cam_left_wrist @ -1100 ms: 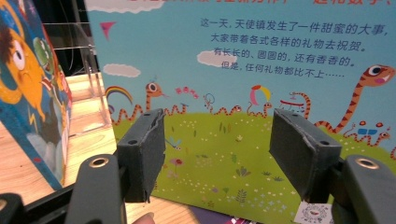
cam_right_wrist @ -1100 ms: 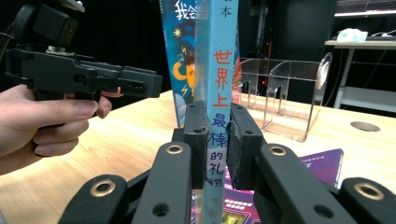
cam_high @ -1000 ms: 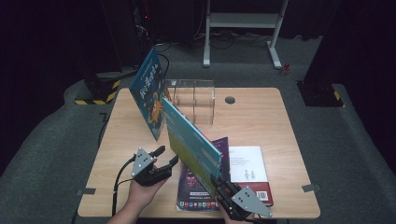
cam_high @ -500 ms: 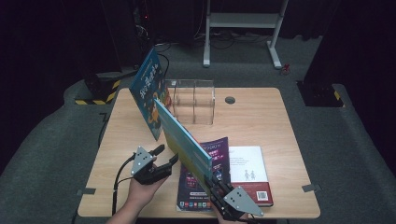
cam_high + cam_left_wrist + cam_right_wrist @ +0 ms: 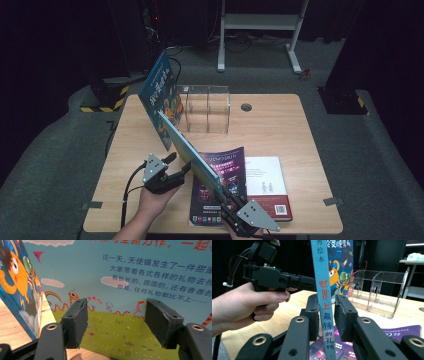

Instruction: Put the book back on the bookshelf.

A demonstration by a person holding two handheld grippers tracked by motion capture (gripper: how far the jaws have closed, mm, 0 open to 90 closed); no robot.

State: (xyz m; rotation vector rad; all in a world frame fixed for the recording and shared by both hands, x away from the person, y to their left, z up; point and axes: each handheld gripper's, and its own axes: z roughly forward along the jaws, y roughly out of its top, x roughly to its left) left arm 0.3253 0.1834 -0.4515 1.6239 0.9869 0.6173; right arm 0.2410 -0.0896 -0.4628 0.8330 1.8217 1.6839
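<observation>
- Right claw (image 5: 325, 315) straddles the spine of the teal picture book (image 5: 187, 150); its jaws have just been opening, and in the right gripper view I see a slim gap between the right pad and the spine, so I read it as loosened, no longer pinching.
- I see that book standing on edge, tilted, running from the near edge of the table (image 5: 280, 115) up toward the clear acrylic organizer (image 5: 207, 107).
- Its far end leans near the dark-blue monster book (image 5: 160, 95) propped beside the organizer; whether they touch I cannot tell.
- Left claw (image 5: 177, 167) sits just left of the teal book, jaws parted and holding nothing; its own view faces the back cover with Chinese text.
- Under the teal book lie a purple magazine (image 5: 227, 170) and a white book (image 5: 267, 182), flat on the table.
</observation>
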